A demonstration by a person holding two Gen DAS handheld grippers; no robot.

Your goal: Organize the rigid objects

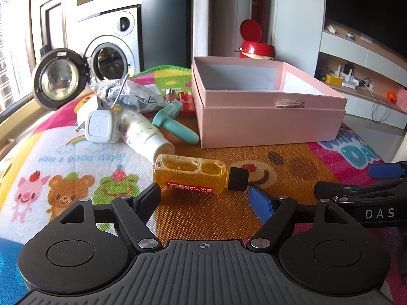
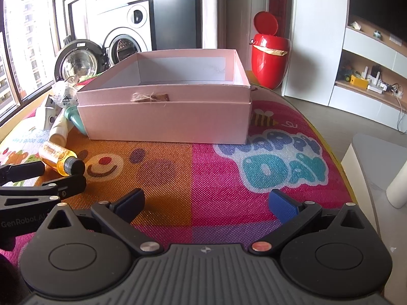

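Note:
A small bottle of yellow liquid with a black cap [image 1: 198,174] lies on its side on the colourful mat, just ahead of my open left gripper [image 1: 204,195], whose fingers stand either side of it, apart from it. It also shows in the right wrist view [image 2: 59,158]. Behind it lie a white tube [image 1: 146,133], a white plug cube [image 1: 101,127], a teal tool [image 1: 175,122], a red lighter [image 1: 187,101] and a plastic bag [image 1: 132,94]. An open, empty pink box [image 1: 267,117] [image 2: 165,119] stands at the back. My right gripper [image 2: 206,200] is open and empty over the mat.
The mat [image 2: 229,178] covers a rounded table whose right edge drops to the floor. A red bin [image 2: 269,58] stands behind the box. A washing machine with its door open [image 1: 61,76] is at the back left. The right gripper's arm [image 1: 361,195] lies at the left view's right edge.

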